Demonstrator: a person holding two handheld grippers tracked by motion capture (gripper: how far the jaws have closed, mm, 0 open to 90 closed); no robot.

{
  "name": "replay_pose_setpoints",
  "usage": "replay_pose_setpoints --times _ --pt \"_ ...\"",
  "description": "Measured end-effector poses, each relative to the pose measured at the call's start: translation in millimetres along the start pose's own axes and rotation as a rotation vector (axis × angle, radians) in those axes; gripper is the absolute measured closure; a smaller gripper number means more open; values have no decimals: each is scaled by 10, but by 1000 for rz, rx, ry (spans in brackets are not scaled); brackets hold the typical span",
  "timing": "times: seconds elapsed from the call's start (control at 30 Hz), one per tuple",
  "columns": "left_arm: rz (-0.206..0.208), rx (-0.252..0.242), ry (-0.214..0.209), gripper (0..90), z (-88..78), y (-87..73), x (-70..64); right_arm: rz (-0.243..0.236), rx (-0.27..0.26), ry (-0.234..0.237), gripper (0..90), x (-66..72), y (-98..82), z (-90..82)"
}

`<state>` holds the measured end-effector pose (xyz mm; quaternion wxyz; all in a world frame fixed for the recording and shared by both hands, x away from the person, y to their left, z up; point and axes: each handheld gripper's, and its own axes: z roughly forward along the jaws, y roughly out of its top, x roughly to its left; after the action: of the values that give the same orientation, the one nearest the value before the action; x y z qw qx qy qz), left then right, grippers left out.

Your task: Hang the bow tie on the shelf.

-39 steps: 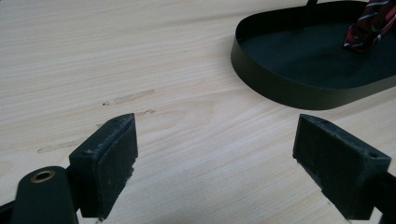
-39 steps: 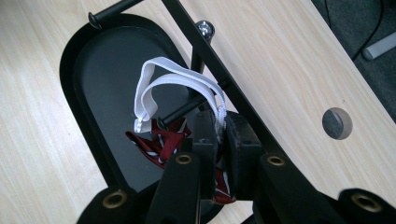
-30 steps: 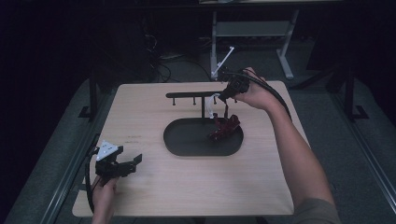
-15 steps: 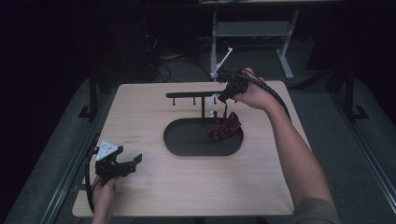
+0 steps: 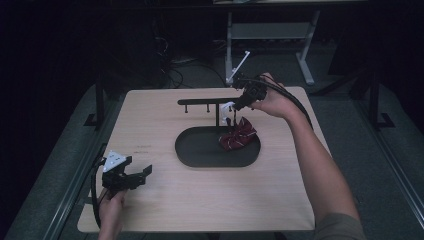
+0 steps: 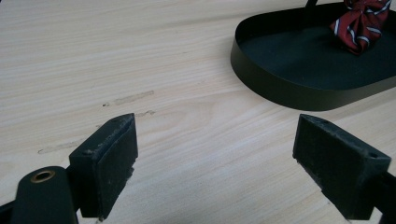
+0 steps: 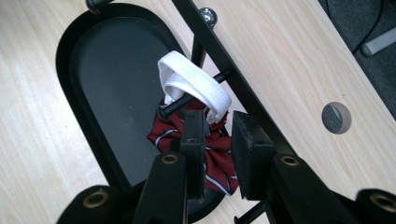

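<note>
High view: the landmark is the black stand (image 5: 210, 103), a post with a crossbar, rising from the far side of the oval black tray (image 5: 200, 155) on the counter (image 5: 200, 200). My right gripper (image 5: 234, 106) sits at the crossbar's right end, where a white loop (image 5: 227, 106) is hooked over a peg. The dark red striped bow tie (image 5: 238, 136) hangs just below that peg, over the tray's right half. My left gripper (image 5: 142, 175) rests well apart from the stand, near the counter's near left corner.

Left gripper view: my left gripper (image 6: 215, 163) is spread wide over bare counter with nothing between its jaws. The tray (image 6: 280, 88) lies ahead with the bow tie (image 6: 359, 21) over its far part.

Right gripper view: my right gripper (image 7: 218, 135) has just been opening. Its jaws now stand a little apart, on either side of the bow tie's (image 7: 210, 154) knot just under the loop (image 7: 196, 86), and I see no pad pressing on the cloth. The loop sits around the peg (image 7: 187, 100). I judge the hanging done and the release under way; pulling back without snagging the loop is what remains.

Count: one bow tie, one white loop, one stand, one tray, two grippers. Three crossbar pegs show from above.
</note>
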<state>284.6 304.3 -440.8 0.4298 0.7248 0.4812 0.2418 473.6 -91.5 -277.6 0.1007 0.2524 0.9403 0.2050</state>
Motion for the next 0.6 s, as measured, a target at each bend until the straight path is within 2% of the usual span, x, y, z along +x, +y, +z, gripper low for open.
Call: replay_pose_setpoints --times 0.37,0.6 --pt "-3 1 3 135 -8 0 6 -9 -17 22 712 38 -31 -78" --pt "0 3 3 135 -4 0 1 4 -30 42 696 48 -113 -82"
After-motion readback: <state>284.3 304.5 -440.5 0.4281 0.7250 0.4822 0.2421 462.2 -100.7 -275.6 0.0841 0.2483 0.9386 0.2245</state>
